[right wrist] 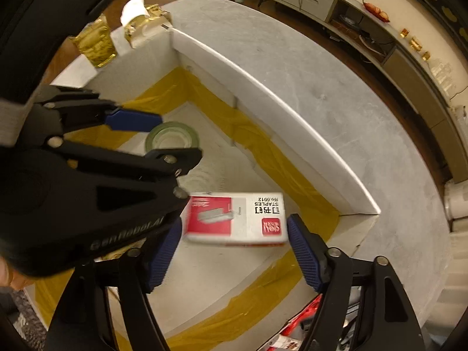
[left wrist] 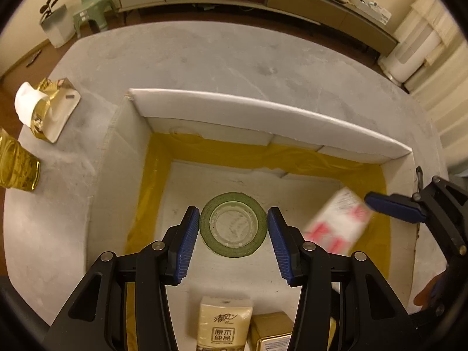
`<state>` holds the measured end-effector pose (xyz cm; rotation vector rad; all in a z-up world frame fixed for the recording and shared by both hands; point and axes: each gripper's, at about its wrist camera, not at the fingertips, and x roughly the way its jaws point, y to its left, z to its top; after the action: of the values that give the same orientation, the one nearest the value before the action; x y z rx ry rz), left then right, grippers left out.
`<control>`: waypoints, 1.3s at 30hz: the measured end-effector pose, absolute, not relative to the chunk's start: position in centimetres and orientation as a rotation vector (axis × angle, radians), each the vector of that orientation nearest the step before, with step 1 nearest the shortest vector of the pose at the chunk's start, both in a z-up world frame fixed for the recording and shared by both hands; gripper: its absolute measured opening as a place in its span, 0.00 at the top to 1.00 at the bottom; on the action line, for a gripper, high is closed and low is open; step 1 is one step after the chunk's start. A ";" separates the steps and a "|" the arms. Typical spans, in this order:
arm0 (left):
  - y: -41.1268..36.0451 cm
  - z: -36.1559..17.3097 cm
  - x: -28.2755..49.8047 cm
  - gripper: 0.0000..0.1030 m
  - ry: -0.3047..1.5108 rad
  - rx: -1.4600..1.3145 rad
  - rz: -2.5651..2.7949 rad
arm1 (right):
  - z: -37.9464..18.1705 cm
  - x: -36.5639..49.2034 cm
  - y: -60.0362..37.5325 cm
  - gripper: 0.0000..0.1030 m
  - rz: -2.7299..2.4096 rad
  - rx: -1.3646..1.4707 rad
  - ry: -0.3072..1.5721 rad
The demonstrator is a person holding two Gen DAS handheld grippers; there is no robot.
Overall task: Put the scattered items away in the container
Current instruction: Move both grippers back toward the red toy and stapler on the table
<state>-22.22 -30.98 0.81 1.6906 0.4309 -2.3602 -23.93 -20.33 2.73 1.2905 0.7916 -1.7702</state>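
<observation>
A white foam box [left wrist: 263, 108] with yellow tape inside is the container; its far wall also shows in the right wrist view [right wrist: 263, 93]. A green tape roll [left wrist: 233, 224] lies on its floor between the fingers of my open left gripper [left wrist: 233, 235], which does not touch it. The roll also shows in the right wrist view [right wrist: 172, 137]. A red and white staples box [right wrist: 235, 219] is blurred and in mid-air between the fingers of my open right gripper [right wrist: 234, 251], over the box floor. It also shows in the left wrist view [left wrist: 339, 222].
A tissue pack [left wrist: 223, 321] and a gold box [left wrist: 272, 332] lie in the container at the near side. On the grey table [left wrist: 204, 58] to the left stand a gold jar [left wrist: 16, 166] and a torn gold wrapper [left wrist: 46, 108]. A red item [right wrist: 298, 327] lies near the right gripper.
</observation>
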 end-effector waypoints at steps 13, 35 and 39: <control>-28.4 4.3 -17.3 0.45 0.572 1.606 -2.421 | 7.5 -18.6 -10.3 0.23 -1.788 1.106 0.328; -13.0 11.2 -8.1 0.45 0.316 1.238 -2.642 | 9.1 -17.5 2.6 0.23 -1.933 0.980 -0.109; -10.0 10.9 -8.6 0.45 0.222 1.264 -2.666 | 8.9 -18.4 5.0 0.23 -1.980 1.006 -0.150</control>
<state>-8.58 -9.97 10.87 1.2637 0.2221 -2.6658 -18.43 5.04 8.89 1.0065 -0.1497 -1.9804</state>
